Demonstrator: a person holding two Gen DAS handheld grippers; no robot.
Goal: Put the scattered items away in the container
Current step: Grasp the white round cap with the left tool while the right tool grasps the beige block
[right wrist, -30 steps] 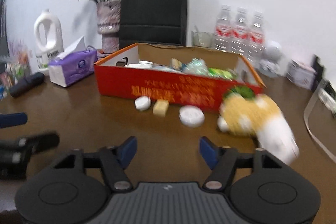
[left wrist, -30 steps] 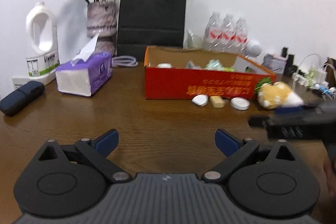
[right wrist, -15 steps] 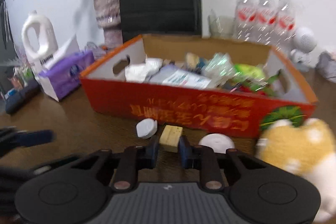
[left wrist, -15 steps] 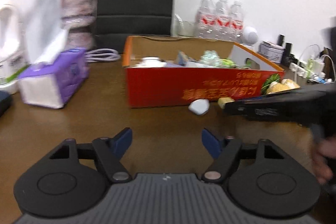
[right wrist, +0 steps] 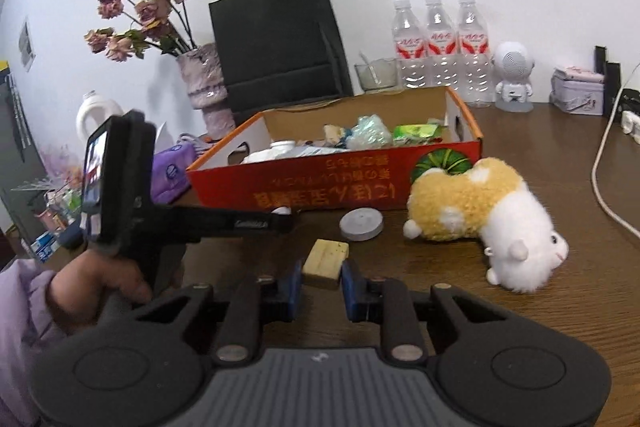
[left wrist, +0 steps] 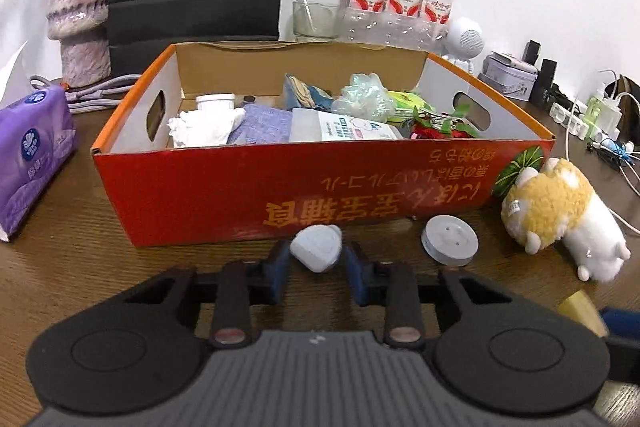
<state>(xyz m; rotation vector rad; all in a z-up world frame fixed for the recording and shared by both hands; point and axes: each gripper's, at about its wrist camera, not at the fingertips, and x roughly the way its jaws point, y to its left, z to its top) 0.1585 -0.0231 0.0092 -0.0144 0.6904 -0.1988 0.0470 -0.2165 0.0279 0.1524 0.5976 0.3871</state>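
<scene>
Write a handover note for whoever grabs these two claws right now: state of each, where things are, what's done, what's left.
Left claw: closed around the small white rounded plastic piece, in front of the red cardboard box; the grip looks near contact but not certain.
Right claw: shut on the tan rectangular block, apparently lifted off the brown wooden table.
Done: the box already holds many items.
Left: drop both held pieces in, then the grey round disc and the yellow-and-white plush toy, both lying in front of the box.

I see a red box with orange lettering, a yellow-and-white plush at three o'clock, and a brown woodgrain surface.
</scene>
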